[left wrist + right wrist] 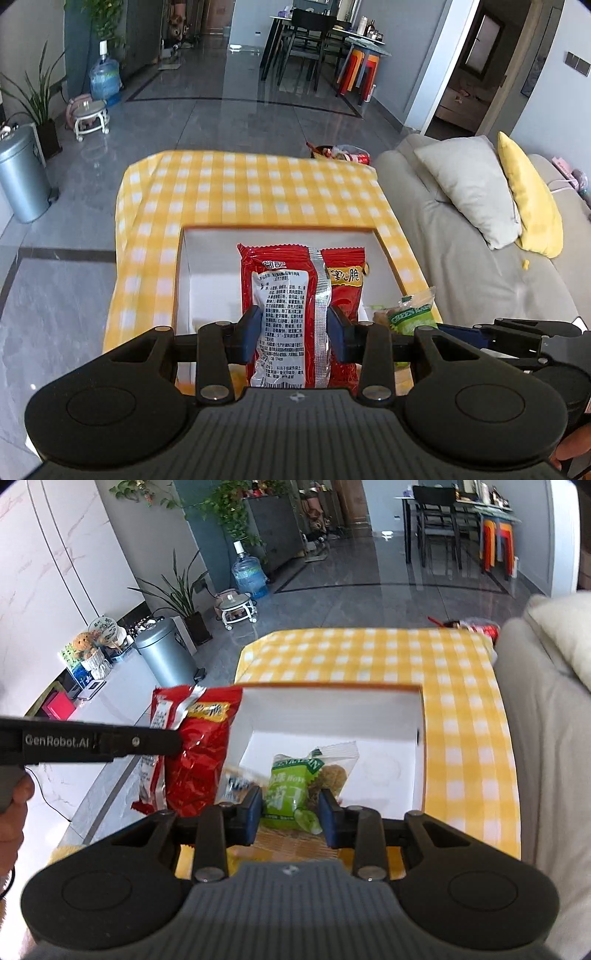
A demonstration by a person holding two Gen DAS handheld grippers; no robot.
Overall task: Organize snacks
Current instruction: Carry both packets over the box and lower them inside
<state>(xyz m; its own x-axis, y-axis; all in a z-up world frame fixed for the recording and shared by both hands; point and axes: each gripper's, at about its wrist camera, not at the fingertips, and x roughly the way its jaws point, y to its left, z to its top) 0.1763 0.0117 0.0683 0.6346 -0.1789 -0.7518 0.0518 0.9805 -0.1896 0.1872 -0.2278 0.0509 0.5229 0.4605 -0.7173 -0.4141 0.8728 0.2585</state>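
Nearest us in the left wrist view, the left gripper (291,332) has its blue pads pressed on the lower part of a red snack packet (301,295), which hangs upright over the open white box (280,232). Beside it, the right gripper (290,814) is closed in the same way on a green snack packet (295,786), a clear-windowed pouch with something brown inside. Both packets are in the air above the box mouth, not resting in it.

So we judge the task to be in its middle. Two snacks are picked up and brought to the box on the yellow checked tablecloth (236,184), but neither is set down yet. What we can see of the box floor looks bare white. The near part is hidden behind the packets and the grippers, so we cannot say whether anything already lies there.

What is left, as we read it, is to lower both packets into the box and let go. At the far edge of the table, more wrappers (340,151) show as a small red heap, too small to tell apart. They may still need gathering.
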